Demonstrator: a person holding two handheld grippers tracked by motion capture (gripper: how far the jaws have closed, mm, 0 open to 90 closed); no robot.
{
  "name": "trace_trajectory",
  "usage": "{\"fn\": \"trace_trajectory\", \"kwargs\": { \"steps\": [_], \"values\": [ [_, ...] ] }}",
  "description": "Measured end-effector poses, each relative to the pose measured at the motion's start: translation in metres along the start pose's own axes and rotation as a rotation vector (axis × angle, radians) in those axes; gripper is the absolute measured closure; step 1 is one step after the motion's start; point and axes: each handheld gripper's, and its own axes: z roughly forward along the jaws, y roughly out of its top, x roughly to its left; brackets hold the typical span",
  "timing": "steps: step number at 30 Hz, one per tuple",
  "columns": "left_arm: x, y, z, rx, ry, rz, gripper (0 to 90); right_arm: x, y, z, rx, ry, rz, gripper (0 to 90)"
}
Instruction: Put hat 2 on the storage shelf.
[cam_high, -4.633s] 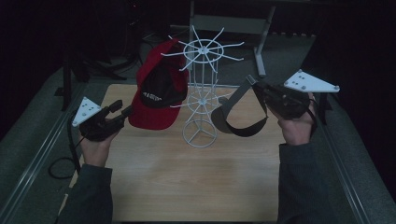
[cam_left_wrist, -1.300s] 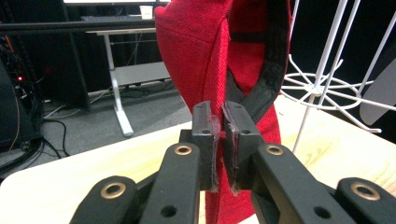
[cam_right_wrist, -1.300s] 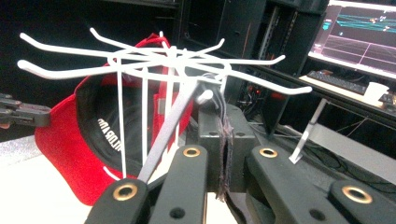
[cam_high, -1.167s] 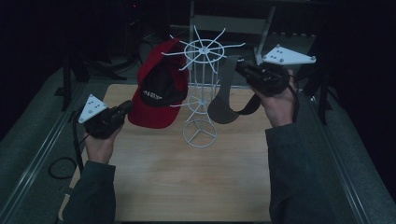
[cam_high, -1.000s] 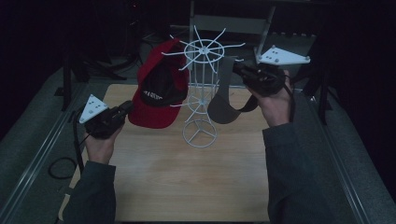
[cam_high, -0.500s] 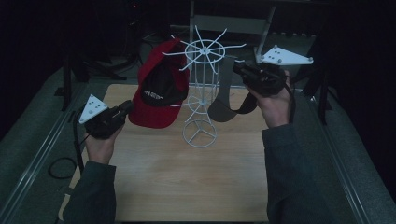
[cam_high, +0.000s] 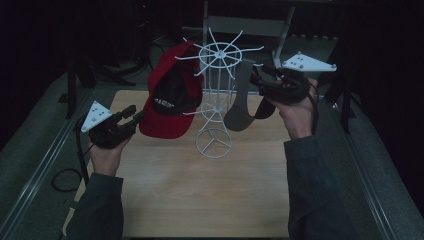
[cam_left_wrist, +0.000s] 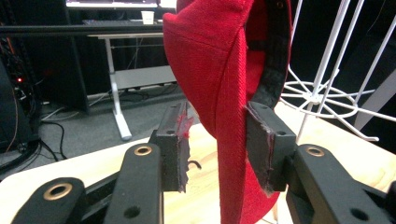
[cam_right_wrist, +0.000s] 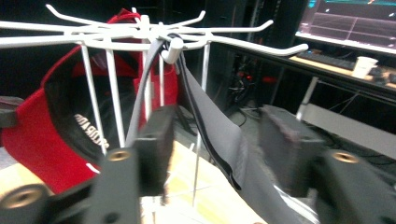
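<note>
Two caps, red cap (cam_high: 170, 102) and grey cap (cam_high: 242, 100), hang on one rack (cam_high: 216, 95); both claws wide.

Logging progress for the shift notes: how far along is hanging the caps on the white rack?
Done: the red cap and grey cap both hang from the rack. In hand: the right tongs stand open around the grey cap; the left tongs straddle the red cap's brim. Left: withdrawing.
</note>
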Motion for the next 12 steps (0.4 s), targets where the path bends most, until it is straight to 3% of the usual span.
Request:
{"fn": "trace_trajectory", "kwargs": {
  "steps": [5, 12],
  "values": [
    [-0.0005, 0.0004, -0.0003, -0.008, 0.0, -0.006, 58.2, -0.0014, -0.0013, -0.0023, 0.005, -0.035, 0.0, 35.5],
    [0.0002, 0.0011, -0.0019, -0.018, 0.0, -0.013, 56.2, -0.0021, -0.001, -0.0042, 0.0, -0.04, -0.009, 34.9]
  ]
}}
